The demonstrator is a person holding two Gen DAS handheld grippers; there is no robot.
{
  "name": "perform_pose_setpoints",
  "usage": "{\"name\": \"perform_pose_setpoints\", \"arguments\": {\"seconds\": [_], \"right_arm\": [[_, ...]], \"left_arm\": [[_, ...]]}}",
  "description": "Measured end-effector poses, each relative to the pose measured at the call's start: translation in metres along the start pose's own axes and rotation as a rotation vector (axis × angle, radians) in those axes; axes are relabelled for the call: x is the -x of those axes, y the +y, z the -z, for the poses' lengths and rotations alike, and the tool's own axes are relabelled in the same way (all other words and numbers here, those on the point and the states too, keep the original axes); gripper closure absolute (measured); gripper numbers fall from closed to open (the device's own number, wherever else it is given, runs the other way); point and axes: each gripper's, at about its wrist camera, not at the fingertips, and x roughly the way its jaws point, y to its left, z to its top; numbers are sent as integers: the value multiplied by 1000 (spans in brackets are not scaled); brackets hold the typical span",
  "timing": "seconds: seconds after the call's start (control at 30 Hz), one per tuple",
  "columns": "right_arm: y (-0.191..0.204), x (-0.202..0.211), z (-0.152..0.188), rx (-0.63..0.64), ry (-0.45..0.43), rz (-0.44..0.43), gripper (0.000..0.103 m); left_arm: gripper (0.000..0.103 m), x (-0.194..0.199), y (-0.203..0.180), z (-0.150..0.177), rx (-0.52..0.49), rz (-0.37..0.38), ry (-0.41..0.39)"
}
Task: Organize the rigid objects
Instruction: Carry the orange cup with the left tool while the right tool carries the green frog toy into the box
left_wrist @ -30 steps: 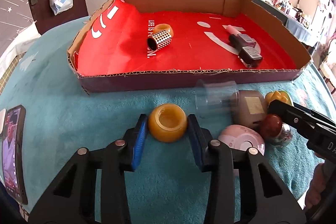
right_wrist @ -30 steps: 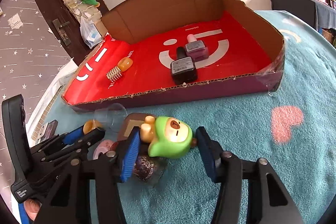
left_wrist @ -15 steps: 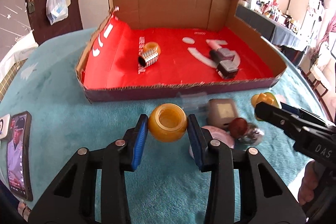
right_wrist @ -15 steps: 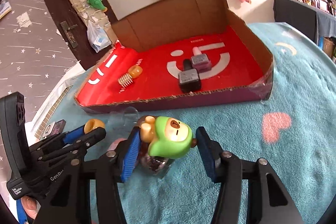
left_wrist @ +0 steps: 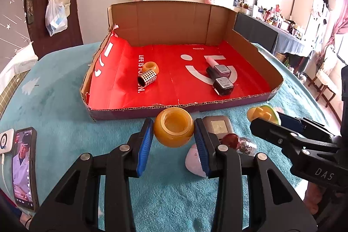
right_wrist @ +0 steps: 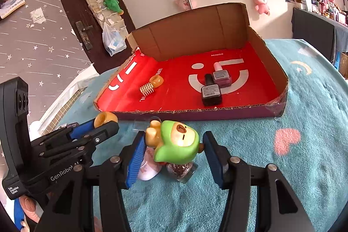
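My left gripper (left_wrist: 173, 138) is shut on an amber round pot (left_wrist: 173, 130), lifted above the teal cloth just in front of the cardboard box (left_wrist: 256, 62). My right gripper (right_wrist: 173, 152) is shut on a green-hooded bear figure (right_wrist: 177, 141), also raised off the cloth. The same gripper shows at the right of the left wrist view (left_wrist: 280, 123) with the bear figure (left_wrist: 262, 113). The box's red floor holds a second amber pot (left_wrist: 150, 67), a studded metal cylinder (left_wrist: 147, 78) and two dark nail polish bottles (left_wrist: 220, 77).
On the cloth below the grippers lie a pink-white compact (left_wrist: 194, 161), a grey square case (left_wrist: 217, 125) and a glitter bottle with a red-brown cap (left_wrist: 239, 142). A phone (left_wrist: 24, 166) lies at the left table edge. The box's front wall (right_wrist: 195, 115) is low.
Both grippers have risen with their objects; the amber pot and the bear figure now hang higher above the cloth and the box looks farther off.
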Motion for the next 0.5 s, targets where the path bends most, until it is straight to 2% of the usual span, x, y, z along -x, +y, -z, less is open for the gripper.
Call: {"name": "perform_pose_setpoints", "arguments": {"seconds": [0.5], "right_arm": [[4, -3, -16, 28, -17, 2, 47]], "left_arm": [[67, -5, 12, -16, 15, -8, -21]]}}
